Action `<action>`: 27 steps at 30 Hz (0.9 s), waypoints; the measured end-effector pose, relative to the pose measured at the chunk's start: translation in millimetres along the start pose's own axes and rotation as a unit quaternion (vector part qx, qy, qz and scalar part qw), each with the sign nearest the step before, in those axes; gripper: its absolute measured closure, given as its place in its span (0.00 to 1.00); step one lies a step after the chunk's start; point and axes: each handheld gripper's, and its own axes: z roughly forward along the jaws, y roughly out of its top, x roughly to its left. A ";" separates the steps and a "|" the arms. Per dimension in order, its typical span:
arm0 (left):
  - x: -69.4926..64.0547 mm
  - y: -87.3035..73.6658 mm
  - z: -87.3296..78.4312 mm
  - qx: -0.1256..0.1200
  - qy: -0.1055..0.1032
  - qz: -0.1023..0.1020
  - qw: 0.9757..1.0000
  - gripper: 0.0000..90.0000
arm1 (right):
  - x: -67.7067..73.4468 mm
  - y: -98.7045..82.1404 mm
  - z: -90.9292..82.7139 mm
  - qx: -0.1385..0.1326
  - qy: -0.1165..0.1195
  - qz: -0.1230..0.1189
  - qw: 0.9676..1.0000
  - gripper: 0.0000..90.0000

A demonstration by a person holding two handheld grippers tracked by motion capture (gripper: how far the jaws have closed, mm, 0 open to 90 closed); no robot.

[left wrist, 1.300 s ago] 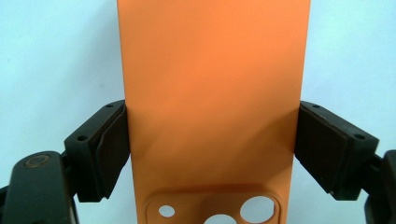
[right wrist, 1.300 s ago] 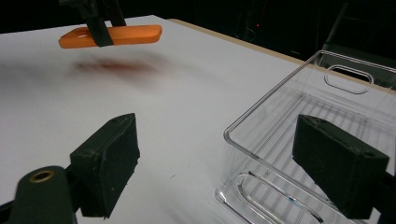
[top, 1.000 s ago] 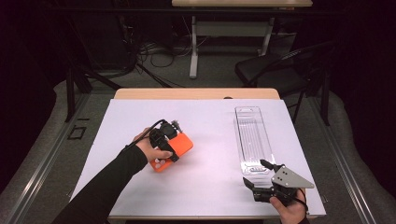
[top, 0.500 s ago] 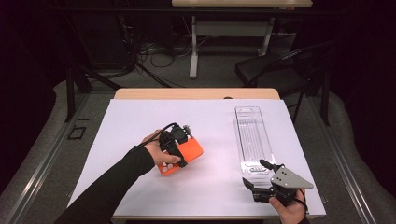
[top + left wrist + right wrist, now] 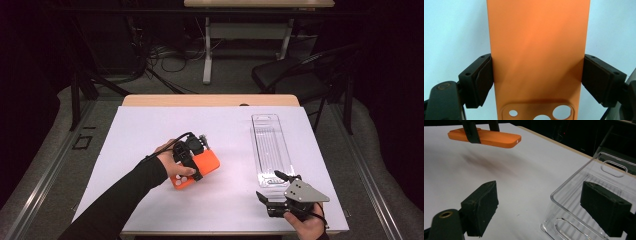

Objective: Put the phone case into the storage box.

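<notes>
We hold the orange phone case [image 5: 200, 167] across its width in the left claw [image 5: 537, 80]. The black pads [image 5: 482, 80] press on the two long edges, just above the camera cutout, so the case stays level and cannot swing. In the right gripper view the case [image 5: 486, 137] hangs clear of the white desk [image 5: 529, 177], with a soft shadow under it. We judge that the grip near one end leaves the far end free to go into a holder first.

The right claw [image 5: 546, 210] stands wide with nothing between its pads. It hovers low near the front edge of the desk [image 5: 150, 130], just beside the near end of the clear plastic tray [image 5: 272, 150]. One pad lies in front of the tray wall in its own view; whether it touches the wall we cannot tell. This position lets the right claw steady the tray if needed.

The case is a flat slab with rounded corners and a matte, smooth surface, probably soft rubber or silicone. The tray [image 5: 584, 202] is a long, rigid, see-through shell with a ribbed floor, rounded rim and a slot-shaped hanging hole at each end. It lies well apart from the case, lengthwise on the right side of the desk.
</notes>
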 end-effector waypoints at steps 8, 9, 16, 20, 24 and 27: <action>-1.8 1.0 -5.0 -0.006 -0.007 0.002 1.000 0.18 | 7.0 19.6 12.6 0.029 0.006 -0.031 0.999 0.16; -2.2 1.0 -5.4 -0.009 -0.008 0.000 1.000 0.18 | 7.7 22.4 15.8 0.036 0.009 -0.033 0.999 0.16; -1.8 0.5 -9.6 -0.008 -0.013 0.002 1.000 0.18 | 14.2 37.1 34.6 0.069 0.027 -0.054 0.996 0.16; -1.5 0.0 -10.9 -0.007 -0.014 0.002 1.000 0.18 | 18.4 44.6 45.8 0.084 0.044 -0.074 0.993 0.16; -1.4 -0.4 -11.6 -0.006 -0.016 0.001 1.000 0.18 | 21.8 49.3 55.4 0.096 0.052 -0.088 0.990 0.16; -1.6 -0.4 -12.3 -0.005 -0.017 0.002 1.000 0.18 | 22.6 51.8 61.4 0.106 0.058 -0.094 0.988 0.16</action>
